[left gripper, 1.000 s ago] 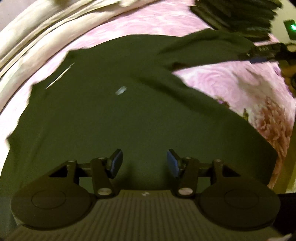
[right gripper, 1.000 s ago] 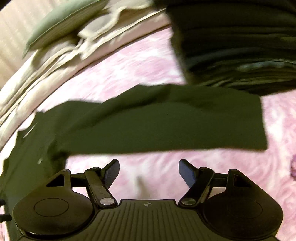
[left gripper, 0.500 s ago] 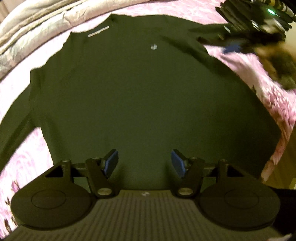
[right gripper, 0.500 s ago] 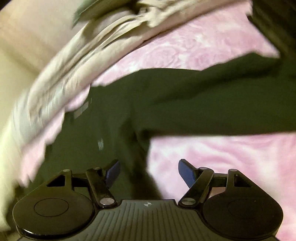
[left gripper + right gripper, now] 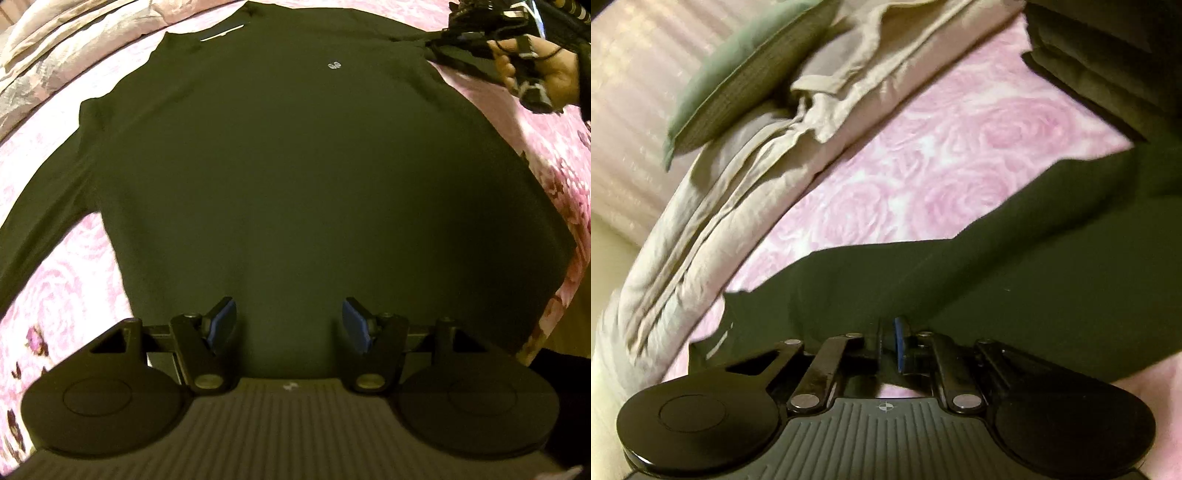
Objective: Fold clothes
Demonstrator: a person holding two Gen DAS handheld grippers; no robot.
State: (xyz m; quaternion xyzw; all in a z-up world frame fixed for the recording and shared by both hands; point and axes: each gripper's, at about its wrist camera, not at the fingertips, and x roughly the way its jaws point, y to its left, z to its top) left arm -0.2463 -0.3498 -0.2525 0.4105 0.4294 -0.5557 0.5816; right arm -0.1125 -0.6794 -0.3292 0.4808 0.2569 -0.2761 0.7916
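Now the right gripper (image 5: 888,341) pinches the dark green long-sleeved shirt (image 5: 295,177) at its shoulder. Left gripper (image 5: 288,325) fingers hang spread above the hem. Pulling one-sided may drag or bunch the flat body across the pink rose-patterned bedsheet (image 5: 923,166).

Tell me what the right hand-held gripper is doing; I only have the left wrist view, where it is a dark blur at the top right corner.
Observer: In the right wrist view the right hand-held gripper is shut on the dark shirt, pinching fabric near the shoulder where the sleeve starts.
Operator: Is anything else lying near that sleeve?
Observer: Yes, a stack of dark folded clothes sits just beyond it on the pink rose bedsheet.
Operator: And what is past the collar?
Observer: A rumpled beige blanket along the far edge, with a green pillow resting on it.
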